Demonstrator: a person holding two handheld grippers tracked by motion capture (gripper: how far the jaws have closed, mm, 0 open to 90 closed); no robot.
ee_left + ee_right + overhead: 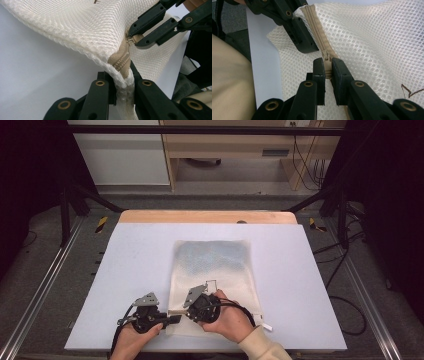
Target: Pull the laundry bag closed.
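A white mesh bag (215, 265) with something bluish inside lies flat on the pale table (135, 255). A tan zipper (314, 22) runs along its near edge. My left gripper (176, 319) is shut on the bag's near left corner, and in the left gripper view my left gripper (122, 82) clamps the mesh (82, 25) at the zipper's end (122, 61). My right gripper (187, 313) sits just right of it, and in the right gripper view my right gripper (327, 70) is shut on the zipper pull (326, 56). The right gripper's fingers (150, 22) pinch that pull (133, 40).
A beige sleeve (260, 345) lies over the table's near edge. A small white tag (267, 326) sticks out at the bag's near right corner. Black frame posts (65, 205) flank the table, cables (345, 285) lie on the floor at right, and a wooden desk (235, 145) stands behind.
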